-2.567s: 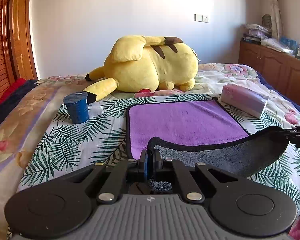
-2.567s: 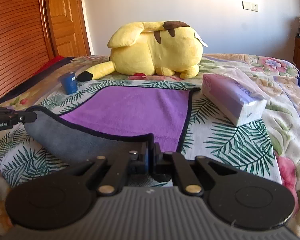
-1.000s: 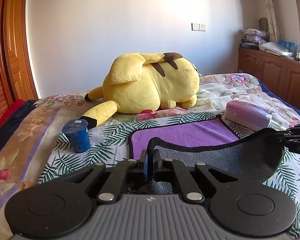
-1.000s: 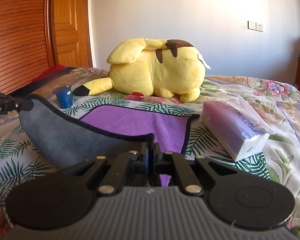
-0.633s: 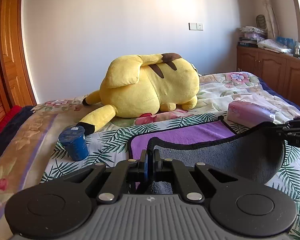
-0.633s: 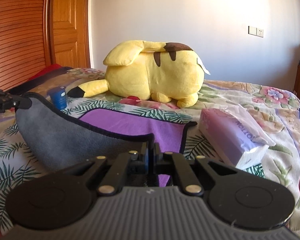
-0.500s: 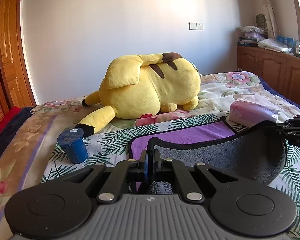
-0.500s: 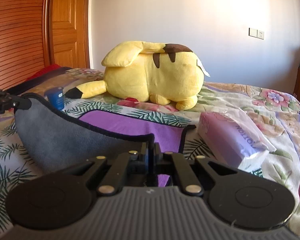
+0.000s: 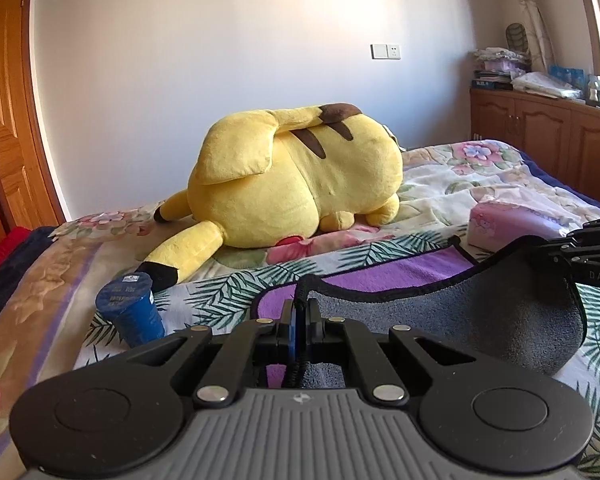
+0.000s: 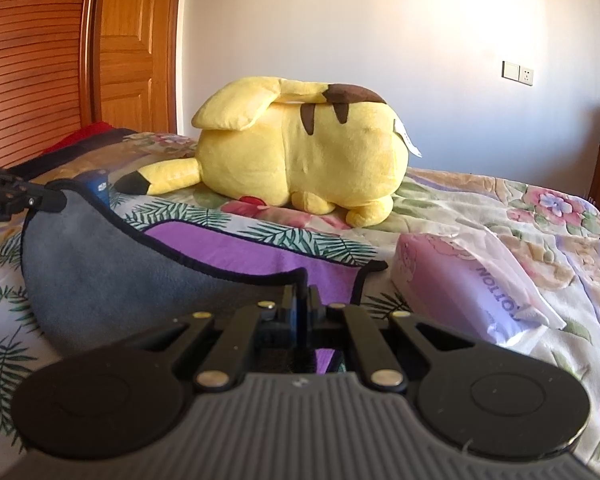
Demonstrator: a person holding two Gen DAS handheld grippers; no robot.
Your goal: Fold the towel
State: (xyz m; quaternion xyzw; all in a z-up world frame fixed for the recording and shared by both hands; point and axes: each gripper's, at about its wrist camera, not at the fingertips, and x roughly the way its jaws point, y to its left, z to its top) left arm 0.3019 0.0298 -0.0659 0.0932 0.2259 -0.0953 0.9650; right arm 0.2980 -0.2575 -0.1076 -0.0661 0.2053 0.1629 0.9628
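Observation:
The towel (image 9: 396,276) is purple on top and grey underneath, with a black hem, and lies on the bed. Its near edge is lifted and curls back, showing the grey side (image 9: 480,316). My left gripper (image 9: 299,312) is shut on the near left corner. My right gripper (image 10: 300,304) is shut on the near right corner; the towel (image 10: 236,252) sags between them. The right gripper's tip shows at the right of the left wrist view (image 9: 572,252), and the left gripper's tip at the left of the right wrist view (image 10: 40,198).
A big yellow plush (image 9: 296,180) lies just beyond the towel's far edge. A blue cup (image 9: 130,308) stands left of the towel. A pink tissue pack (image 10: 472,280) lies right of it. Wooden cabinets (image 9: 548,136) stand at the right, a wooden door (image 10: 128,48) at the left.
Both grippers have carried the lifted near edge forward toward the plush. The plush, cup and tissue pack look closer, and less purple surface shows.

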